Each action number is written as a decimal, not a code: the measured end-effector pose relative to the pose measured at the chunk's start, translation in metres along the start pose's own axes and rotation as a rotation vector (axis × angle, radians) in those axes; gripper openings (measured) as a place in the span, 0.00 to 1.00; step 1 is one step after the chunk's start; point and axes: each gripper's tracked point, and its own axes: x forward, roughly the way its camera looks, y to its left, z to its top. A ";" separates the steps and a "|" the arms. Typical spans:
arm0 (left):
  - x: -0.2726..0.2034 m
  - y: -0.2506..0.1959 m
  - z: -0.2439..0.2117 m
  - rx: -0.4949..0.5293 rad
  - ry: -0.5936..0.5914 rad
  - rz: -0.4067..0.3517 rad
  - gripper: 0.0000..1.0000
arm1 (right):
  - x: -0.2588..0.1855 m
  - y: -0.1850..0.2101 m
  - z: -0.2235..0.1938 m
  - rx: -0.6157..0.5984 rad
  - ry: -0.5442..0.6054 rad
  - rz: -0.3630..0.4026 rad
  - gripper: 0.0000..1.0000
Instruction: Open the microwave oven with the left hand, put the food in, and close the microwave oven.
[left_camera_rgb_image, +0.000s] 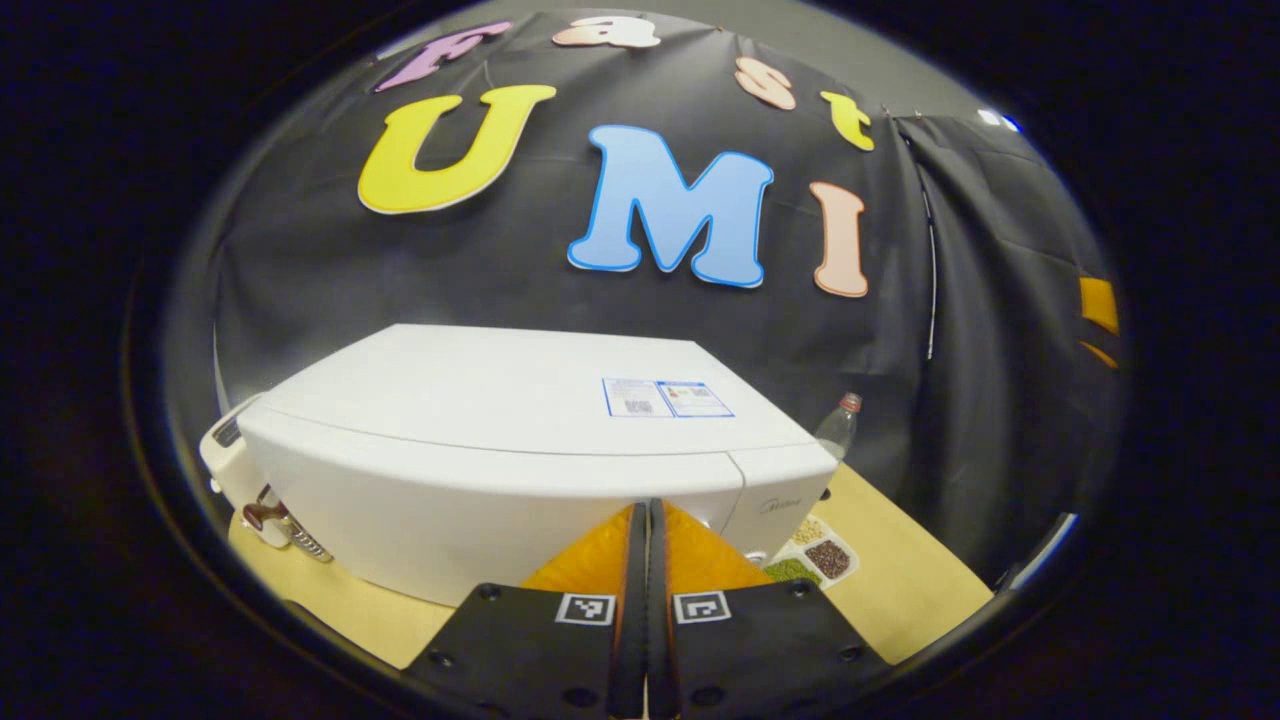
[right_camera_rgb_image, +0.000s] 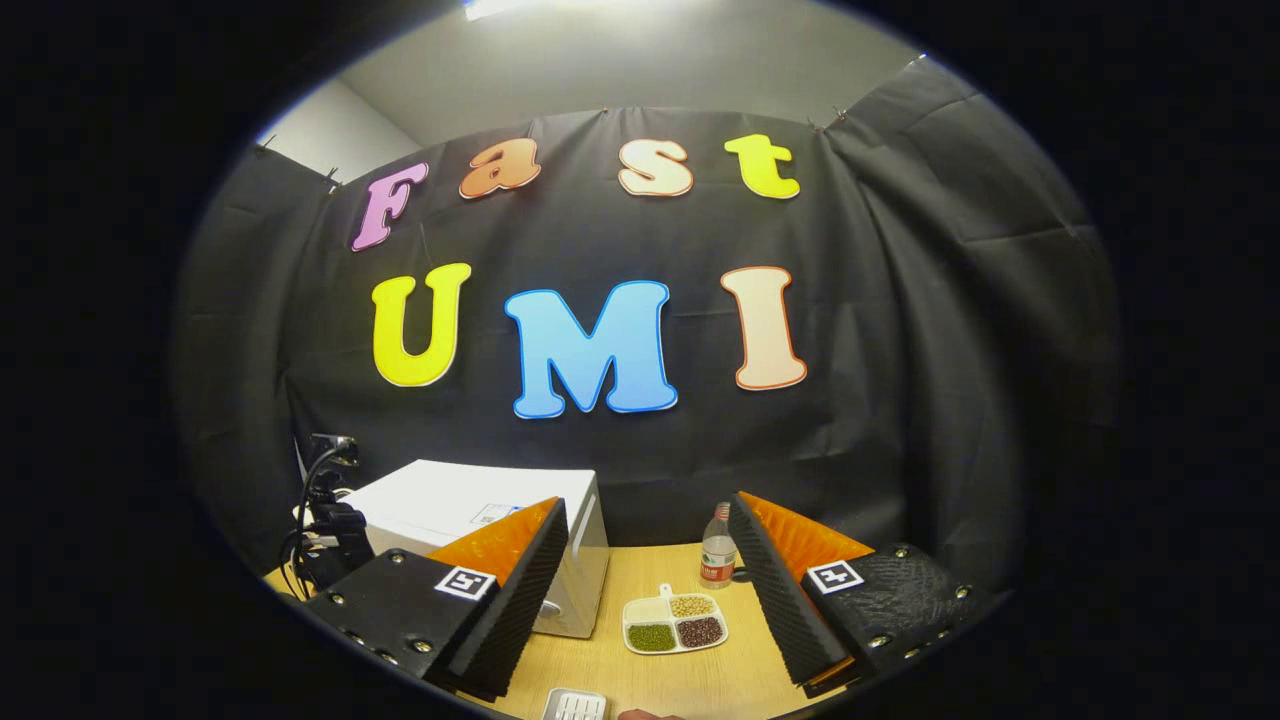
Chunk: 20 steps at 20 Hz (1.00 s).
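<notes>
A white microwave oven (left_camera_rgb_image: 520, 440) stands on the wooden table (left_camera_rgb_image: 900, 560), door closed, seen from above its front in the left gripper view. My left gripper (left_camera_rgb_image: 648, 520) is shut, its fingers pressed together with nothing between them, just in front of the microwave's upper front edge. In the right gripper view the microwave (right_camera_rgb_image: 500, 520) sits at the left. A white divided tray of food (right_camera_rgb_image: 674, 622) with beans and grains lies on the table to its right. My right gripper (right_camera_rgb_image: 650, 600) hangs open above the table, the tray between its fingers farther off.
A plastic water bottle (right_camera_rgb_image: 717, 558) stands behind the tray near the black cloth wall. The food tray (left_camera_rgb_image: 815, 558) lies right of the microwave. A small white ridged object (right_camera_rgb_image: 575, 705) lies at the table's near edge. Black cables and a plug (right_camera_rgb_image: 325, 510) hang left of the microwave.
</notes>
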 end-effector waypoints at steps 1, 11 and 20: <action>-0.015 -0.003 0.020 0.007 -0.035 0.003 0.07 | 0.000 0.002 0.004 -0.003 -0.006 0.001 0.97; -0.252 0.042 0.206 0.088 -0.421 0.160 0.96 | -0.032 0.063 0.064 -0.011 -0.106 0.010 0.98; -0.295 0.057 0.202 0.109 -0.405 0.091 0.94 | -0.071 0.105 0.069 -0.013 -0.115 -0.005 0.97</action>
